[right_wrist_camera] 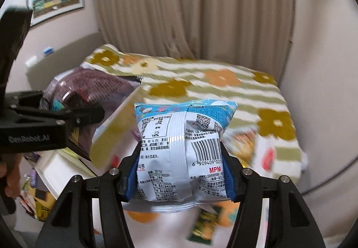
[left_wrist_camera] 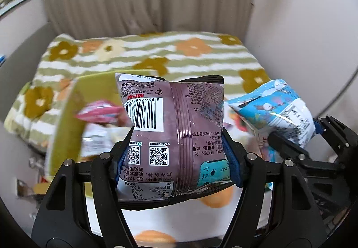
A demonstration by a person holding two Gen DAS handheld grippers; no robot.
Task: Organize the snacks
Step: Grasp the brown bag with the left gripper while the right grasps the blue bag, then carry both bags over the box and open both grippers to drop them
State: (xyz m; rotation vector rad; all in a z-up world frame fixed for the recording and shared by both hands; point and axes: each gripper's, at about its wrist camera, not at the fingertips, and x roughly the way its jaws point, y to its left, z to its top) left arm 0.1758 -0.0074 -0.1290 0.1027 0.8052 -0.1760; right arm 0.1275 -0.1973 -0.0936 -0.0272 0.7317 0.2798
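Observation:
My left gripper (left_wrist_camera: 176, 136) is shut on a mauve snack bag (left_wrist_camera: 170, 113), held upright with its barcode side facing the camera. To its right, my right gripper (left_wrist_camera: 295, 130) is shut on a blue and white snack bag (left_wrist_camera: 268, 102). In the right wrist view the blue and white bag (right_wrist_camera: 179, 127) stands squeezed between the blue pads of the right gripper (right_wrist_camera: 180, 146). The left gripper (right_wrist_camera: 67, 105) carries the mauve bag (right_wrist_camera: 89, 89) at the left. Both bags hang above an open green box (left_wrist_camera: 67, 113).
The green box holds a pink packet (left_wrist_camera: 98, 111) and a white packet (left_wrist_camera: 94, 142). A flowered striped blanket (left_wrist_camera: 179, 55) covers the bed behind, with curtains beyond. Loose packets (right_wrist_camera: 243, 142) lie on the right, and a green-yellow one (right_wrist_camera: 203, 223) below. A hand (right_wrist_camera: 11, 180) shows at the lower left.

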